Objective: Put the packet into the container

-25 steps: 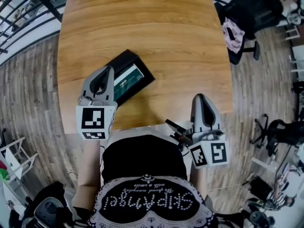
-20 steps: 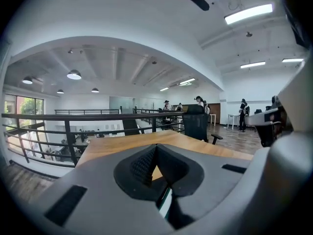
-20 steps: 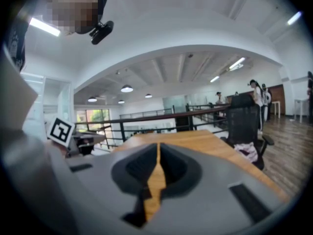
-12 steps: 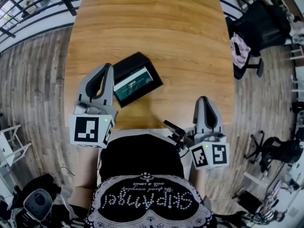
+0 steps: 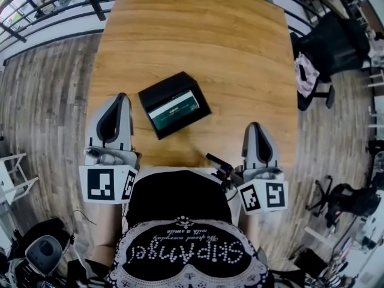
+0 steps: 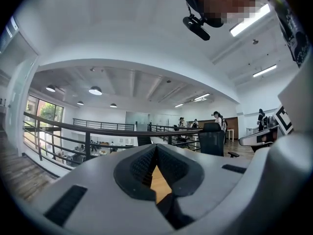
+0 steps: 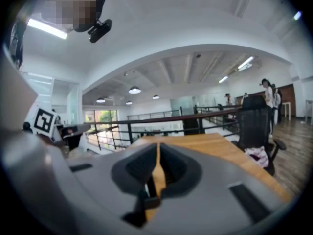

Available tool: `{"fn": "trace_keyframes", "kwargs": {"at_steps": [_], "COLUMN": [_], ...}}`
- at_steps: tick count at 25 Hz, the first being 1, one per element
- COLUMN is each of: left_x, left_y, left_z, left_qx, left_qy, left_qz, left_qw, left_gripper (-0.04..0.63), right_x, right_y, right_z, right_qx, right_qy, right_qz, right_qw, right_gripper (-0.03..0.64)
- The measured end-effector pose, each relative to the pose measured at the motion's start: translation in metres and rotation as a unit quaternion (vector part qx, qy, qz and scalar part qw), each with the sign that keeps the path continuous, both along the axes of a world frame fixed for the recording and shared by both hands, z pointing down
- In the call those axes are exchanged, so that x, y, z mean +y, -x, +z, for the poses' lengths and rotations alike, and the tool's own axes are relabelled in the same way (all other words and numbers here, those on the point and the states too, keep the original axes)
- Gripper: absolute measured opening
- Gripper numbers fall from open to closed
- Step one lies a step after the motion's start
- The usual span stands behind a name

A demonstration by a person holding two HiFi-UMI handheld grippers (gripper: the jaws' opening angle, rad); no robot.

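The packet point(image 5: 175, 108) lies flat inside the black container point(image 5: 163, 87) on the worktop point(image 5: 228, 47). Its long axis runs near-left to far-right. It is dark green with a pale strip along its far edge. My left fingers point(image 5: 119, 101) and right fingers point(image 5: 255, 129) are pressed together, holding nothing.

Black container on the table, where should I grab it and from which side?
Probably the far long wall, pinched over its rim from above: the container is open-topped, and the packet lies toward the near side, leaving dark bare space behind it for one jaw.
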State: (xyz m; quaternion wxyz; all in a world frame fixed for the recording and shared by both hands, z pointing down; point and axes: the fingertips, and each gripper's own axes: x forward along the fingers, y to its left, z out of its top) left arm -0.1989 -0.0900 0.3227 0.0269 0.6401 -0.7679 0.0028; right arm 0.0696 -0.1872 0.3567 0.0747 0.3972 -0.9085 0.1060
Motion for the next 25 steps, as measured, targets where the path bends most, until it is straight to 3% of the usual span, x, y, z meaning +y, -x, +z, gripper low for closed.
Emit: {"fn": "trace_keyframes", "kwargs": {"at_steps": [13, 25], "left_x": [0.034, 0.049], "left_y": [0.011, 0.007], "left_z": [0.014, 0.035], "left_qx": [0.015, 0.060], "left_qy": [0.007, 0.027], "left_qz": [-0.017, -0.027], "left_qw": [0.9997, 0.9975], "left_gripper": [0.029, 0.029], "right_x": [0.006, 0.016], "right_y": [0.004, 0.004], "right_z": [0.001, 0.011], "right_qx": [0.003, 0.015], "right_qy": [-0.001, 0.011], "right_qz": [-0.005, -0.009], "right_qw": [1.000, 1.000], "right_gripper": [0.040, 0.040]}}
